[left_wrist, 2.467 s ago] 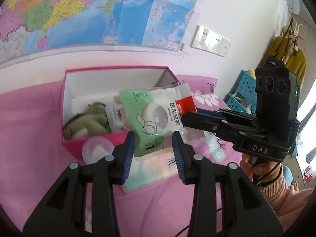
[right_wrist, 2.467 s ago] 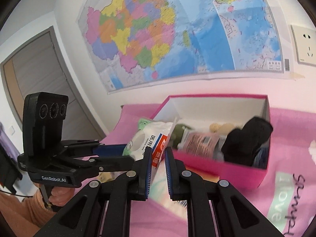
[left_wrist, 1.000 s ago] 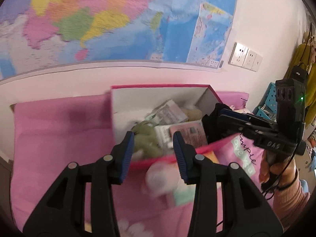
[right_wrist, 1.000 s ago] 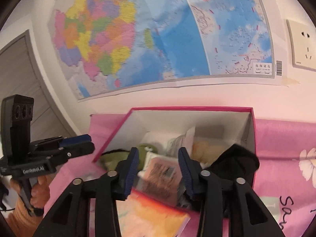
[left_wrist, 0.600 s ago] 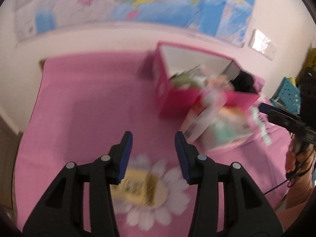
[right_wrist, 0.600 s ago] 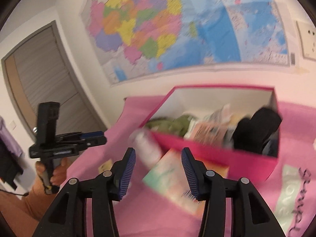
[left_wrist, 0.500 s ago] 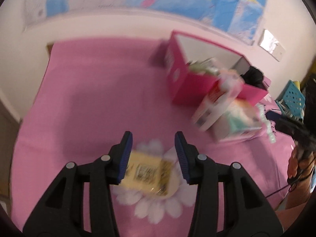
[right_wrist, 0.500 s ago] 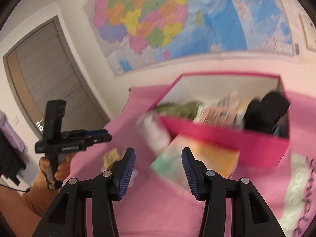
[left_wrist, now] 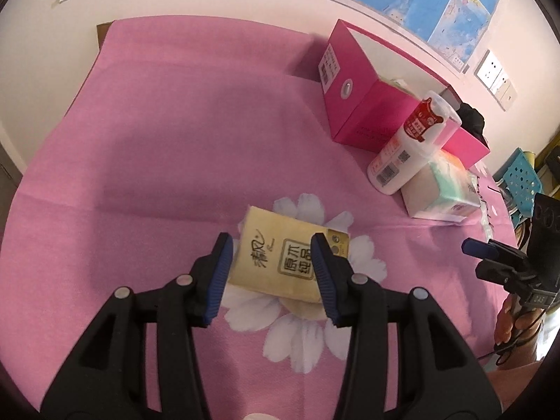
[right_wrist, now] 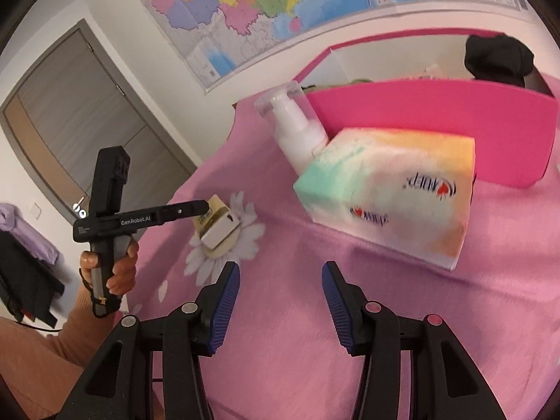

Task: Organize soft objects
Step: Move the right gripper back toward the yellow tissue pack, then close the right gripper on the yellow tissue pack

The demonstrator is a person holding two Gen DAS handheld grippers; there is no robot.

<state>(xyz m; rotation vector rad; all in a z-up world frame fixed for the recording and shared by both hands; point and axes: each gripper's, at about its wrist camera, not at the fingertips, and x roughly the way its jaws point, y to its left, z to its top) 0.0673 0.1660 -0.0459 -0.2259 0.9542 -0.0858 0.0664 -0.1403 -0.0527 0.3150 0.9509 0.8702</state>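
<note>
Pink box (right_wrist: 437, 122): already holds several soft items (contents partly hidden).
Still out on the cloth: yellow tissue pack (left_wrist: 287, 262), large tissue pack (right_wrist: 388, 192).
Left gripper (left_wrist: 271, 273): open, straddling the yellow pack.
Right gripper (right_wrist: 280, 301): open, empty.

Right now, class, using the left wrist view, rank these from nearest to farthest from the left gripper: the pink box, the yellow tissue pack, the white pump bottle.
1. yellow tissue pack: lying on the cloth's flower print, between the open fingers of the left gripper.
2. white pump bottle: up to the right, leaning against the box.
3. pink box: farthest, by the wall.
</note>
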